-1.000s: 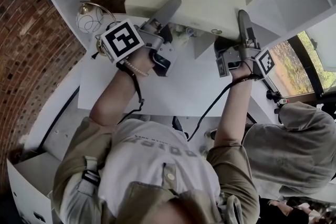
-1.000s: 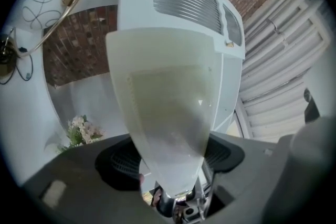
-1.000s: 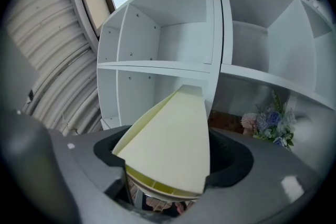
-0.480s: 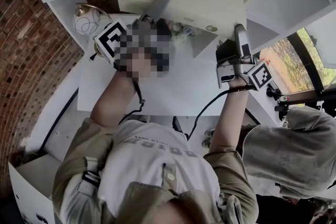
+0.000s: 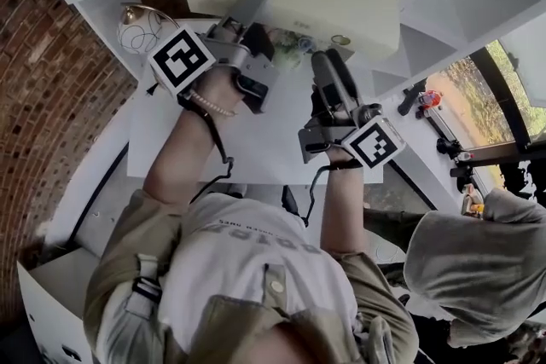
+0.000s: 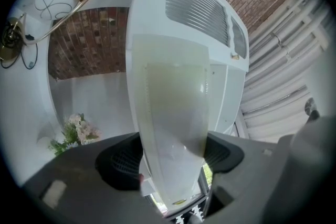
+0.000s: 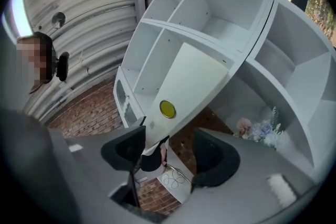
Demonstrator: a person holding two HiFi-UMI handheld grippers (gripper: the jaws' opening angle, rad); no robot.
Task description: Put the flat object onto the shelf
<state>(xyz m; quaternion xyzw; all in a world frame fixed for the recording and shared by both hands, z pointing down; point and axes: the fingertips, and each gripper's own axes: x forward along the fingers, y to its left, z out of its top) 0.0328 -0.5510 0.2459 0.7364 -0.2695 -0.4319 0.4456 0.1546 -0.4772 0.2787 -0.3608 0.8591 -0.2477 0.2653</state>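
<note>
- The left gripper (image 6: 170,157) pinches the flat board (image 6: 173,92) tight between its jaws.
- The board sticks out far ahead of this gripper.
- The right gripper (image 7: 168,157) has just been closing its jaws. They are apart, and nothing is held between them.
- The board's corner is just ahead of it.
- The white shelf (image 7: 210,13) stands farther ahead.
- Little flowers (image 7: 260,128) sit ahead to its right.
</note>
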